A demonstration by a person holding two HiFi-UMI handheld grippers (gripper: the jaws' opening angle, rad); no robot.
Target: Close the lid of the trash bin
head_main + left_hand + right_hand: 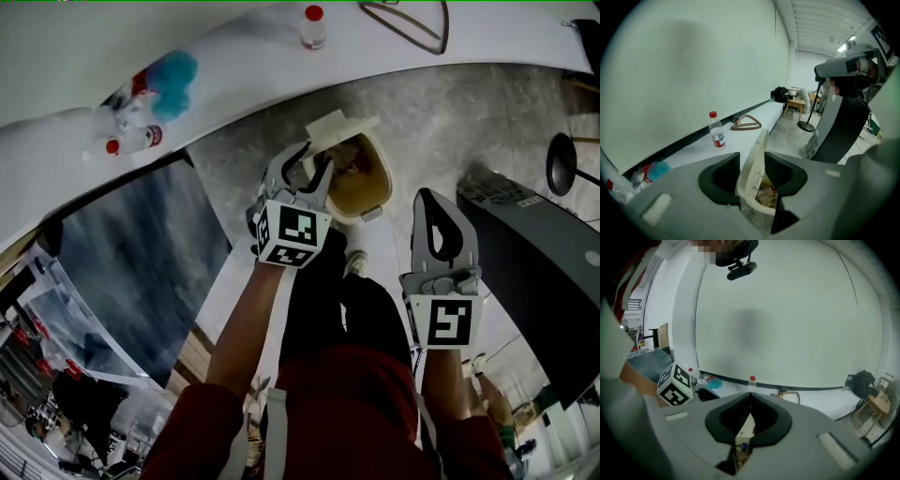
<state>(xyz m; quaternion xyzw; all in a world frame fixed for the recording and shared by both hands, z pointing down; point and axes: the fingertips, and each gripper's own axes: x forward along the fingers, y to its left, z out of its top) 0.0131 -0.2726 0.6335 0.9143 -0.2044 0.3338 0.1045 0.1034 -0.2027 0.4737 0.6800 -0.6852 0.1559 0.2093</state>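
A beige trash bin (367,187) stands on the grey floor with its lid (336,127) raised upright at the far side; paper rubbish shows inside. My left gripper (313,167) hangs at the bin's near-left rim, open. In the left gripper view the upright lid (757,154) stands edge-on between the jaws of the left gripper (752,164) with gaps on both sides, and the bin (765,200) sits below. My right gripper (430,199) is shut with nothing in it, to the right of the bin. In the right gripper view the right gripper (751,397) points toward the lid (746,428).
A white ledge along the wall carries a red-capped bottle (313,26), a wooden hanger (409,22) and a blue-and-red clutter (159,84). A dark slanted panel (539,267) stands right of the bin, with a round stand base (561,163) beyond. A dark glass surface (141,253) lies at left.
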